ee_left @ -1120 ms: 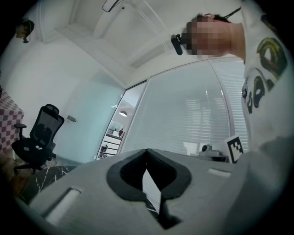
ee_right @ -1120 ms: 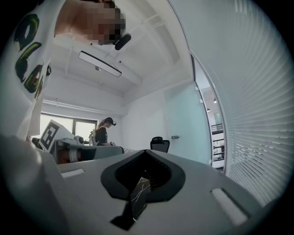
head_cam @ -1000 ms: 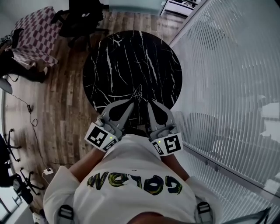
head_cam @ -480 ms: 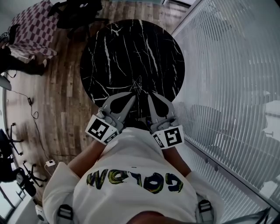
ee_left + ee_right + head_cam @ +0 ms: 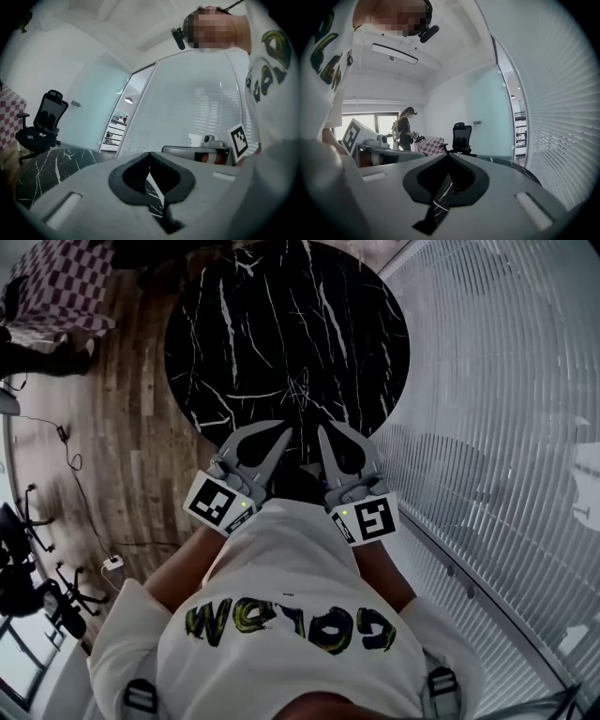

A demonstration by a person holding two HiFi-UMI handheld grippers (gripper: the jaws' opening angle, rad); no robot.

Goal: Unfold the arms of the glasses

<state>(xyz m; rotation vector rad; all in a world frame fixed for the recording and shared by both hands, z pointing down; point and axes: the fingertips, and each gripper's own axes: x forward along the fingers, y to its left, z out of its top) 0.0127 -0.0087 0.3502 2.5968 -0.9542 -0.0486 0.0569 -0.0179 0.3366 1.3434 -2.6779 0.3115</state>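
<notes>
Both lower than before, left gripper (image 5: 284,427) and right gripper (image 5: 322,429), jaws pressed together and empty, point at what look like thin glasses (image 5: 298,392) just ahead on the marble table (image 5: 216,324), midway between them.

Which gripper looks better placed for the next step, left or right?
Left, marginally. The left gripper and right gripper sit side by side at the near edge of the black table, both shut and empty. A faint thin shape, possibly the glasses, lies ahead, slightly nearer the left.
</notes>
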